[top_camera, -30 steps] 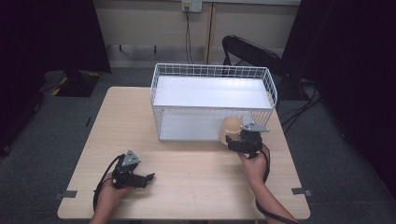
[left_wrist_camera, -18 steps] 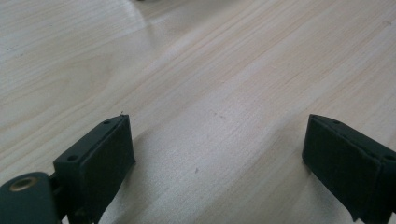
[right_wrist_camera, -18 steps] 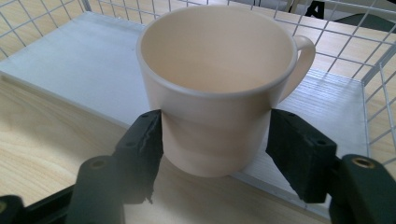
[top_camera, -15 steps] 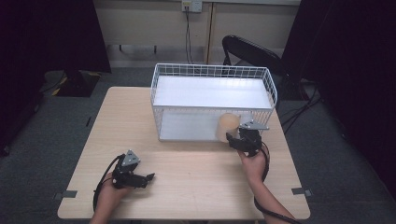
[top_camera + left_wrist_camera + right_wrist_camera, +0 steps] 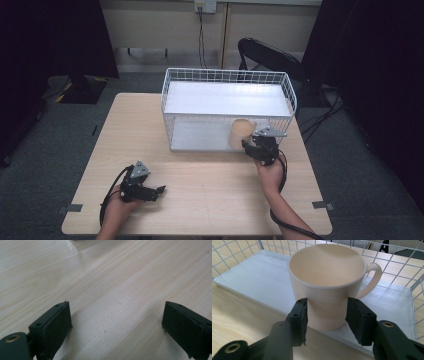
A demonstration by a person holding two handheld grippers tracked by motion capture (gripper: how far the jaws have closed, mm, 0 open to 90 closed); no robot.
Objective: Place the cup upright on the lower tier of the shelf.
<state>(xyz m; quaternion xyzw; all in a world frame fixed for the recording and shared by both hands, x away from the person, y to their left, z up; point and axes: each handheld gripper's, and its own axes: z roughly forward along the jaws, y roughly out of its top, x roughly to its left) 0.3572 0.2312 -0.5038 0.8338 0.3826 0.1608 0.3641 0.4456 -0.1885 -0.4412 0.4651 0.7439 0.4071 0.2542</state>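
Observation:
A cream mug with a handle stands upright at the front edge of the white wire rack's lower shelf, toward its right end. My right gripper is shut on the mug, one jaw against each side of its lower body, with the handle pointing away to the right in the right gripper view. Whether the mug's base touches the shelf board I cannot tell. My left gripper lies low over the wooden table at the front left. It is open, with bare wood between its jaws.
The rack takes up the back middle of the table; its upper shelf is a bare white board. A black chair stands behind the table, and cables run along the floor at the right.
My right gripper has edged the mug slightly forward toward the rack's lower shelf. The left gripper has stayed where it was.

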